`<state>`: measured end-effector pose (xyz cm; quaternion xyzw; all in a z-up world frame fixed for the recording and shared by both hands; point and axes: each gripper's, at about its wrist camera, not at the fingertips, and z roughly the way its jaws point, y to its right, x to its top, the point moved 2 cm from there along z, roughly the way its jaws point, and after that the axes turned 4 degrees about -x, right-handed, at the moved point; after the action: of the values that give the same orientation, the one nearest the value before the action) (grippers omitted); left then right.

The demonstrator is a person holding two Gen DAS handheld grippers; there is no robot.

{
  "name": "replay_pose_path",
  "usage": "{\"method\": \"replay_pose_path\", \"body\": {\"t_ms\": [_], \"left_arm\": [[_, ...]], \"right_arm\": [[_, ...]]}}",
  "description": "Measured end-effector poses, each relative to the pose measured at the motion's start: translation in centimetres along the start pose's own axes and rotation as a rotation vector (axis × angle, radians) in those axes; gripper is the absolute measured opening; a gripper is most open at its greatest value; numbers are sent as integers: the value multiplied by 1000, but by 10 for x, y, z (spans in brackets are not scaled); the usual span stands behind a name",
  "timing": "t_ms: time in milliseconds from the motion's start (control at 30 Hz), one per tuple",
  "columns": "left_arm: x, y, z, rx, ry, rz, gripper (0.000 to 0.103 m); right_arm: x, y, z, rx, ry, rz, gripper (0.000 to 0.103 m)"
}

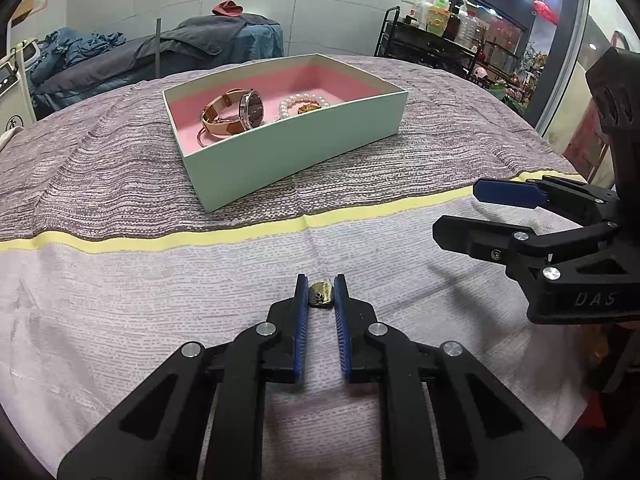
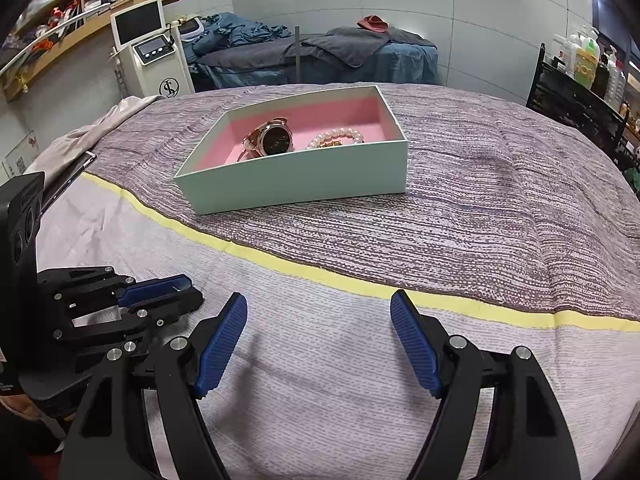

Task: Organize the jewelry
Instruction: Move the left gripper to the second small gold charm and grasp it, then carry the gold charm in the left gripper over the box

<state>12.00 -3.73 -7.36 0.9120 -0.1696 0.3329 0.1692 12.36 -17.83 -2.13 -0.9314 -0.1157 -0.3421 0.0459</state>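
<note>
Here the left claw (image 1: 321, 285) pinches a small gold earring (image 1: 320, 295) on the cloth (image 1: 160, 300); the right claw (image 2: 319, 300) stands spread.

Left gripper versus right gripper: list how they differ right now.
The left gripper has its jaws nearly together, pinching a small gold earring on the cloth; the right gripper stands wide open with nothing between its jaws. The left gripper's tips reach the cloth; the right gripper hangs above it. Both have black fingers with ribbed blue pads and face the box.
</note>
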Motion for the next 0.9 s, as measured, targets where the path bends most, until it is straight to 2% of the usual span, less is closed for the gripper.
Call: {"method": "replay_pose_path", "body": {"t_ms": [433, 667, 900], "left_arm": [[3, -2, -21, -18, 37, -24, 13], [24, -7, -33, 5, 76, -1, 13], [59, -20, -31, 35, 100, 24, 13]], "right_arm": [[8, -4, -3, 11, 22, -26, 72], [30, -9, -11, 5, 73, -62, 72], [61, -11, -13, -5, 133, -91, 82]]}}
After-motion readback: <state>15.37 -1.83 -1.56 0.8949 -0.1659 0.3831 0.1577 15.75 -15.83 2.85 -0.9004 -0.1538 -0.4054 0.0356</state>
